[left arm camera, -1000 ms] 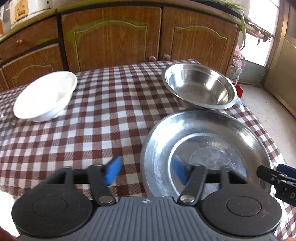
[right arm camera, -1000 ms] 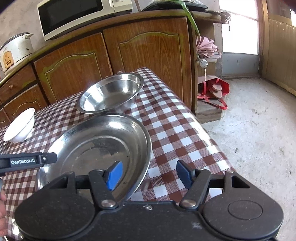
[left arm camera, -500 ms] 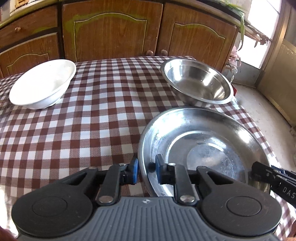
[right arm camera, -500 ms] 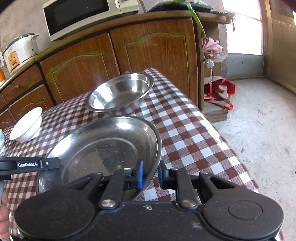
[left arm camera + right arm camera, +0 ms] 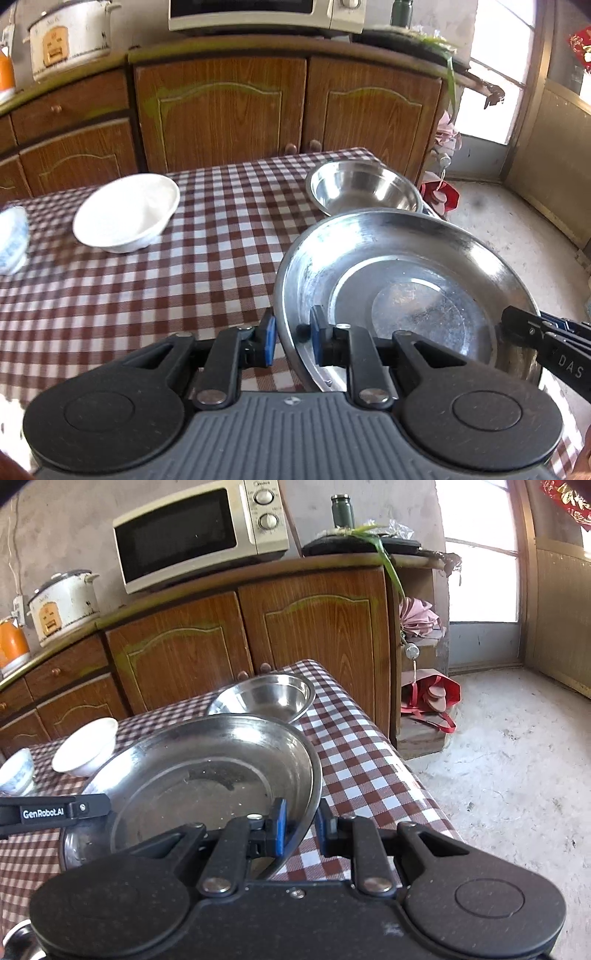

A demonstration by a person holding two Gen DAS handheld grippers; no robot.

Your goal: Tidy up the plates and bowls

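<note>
both grippers, left [image 5: 291,341] and right [image 5: 300,827], have closed on the plate [image 5: 406,295] rim and lifted it; next, carry it level toward the steel bowl [image 5: 364,188].

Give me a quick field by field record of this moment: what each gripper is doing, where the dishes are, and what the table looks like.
left gripper: shut on the left rim of the steel plate
right gripper: shut on the right rim of the same plate
steel plate: held between both grippers, above the table
steel bowl: on the table's far right corner, beyond the plate
white bowl: on the table, far left
blue patterned bowl: at the left edge, partly cut off
table: red and white checked cloth
</note>
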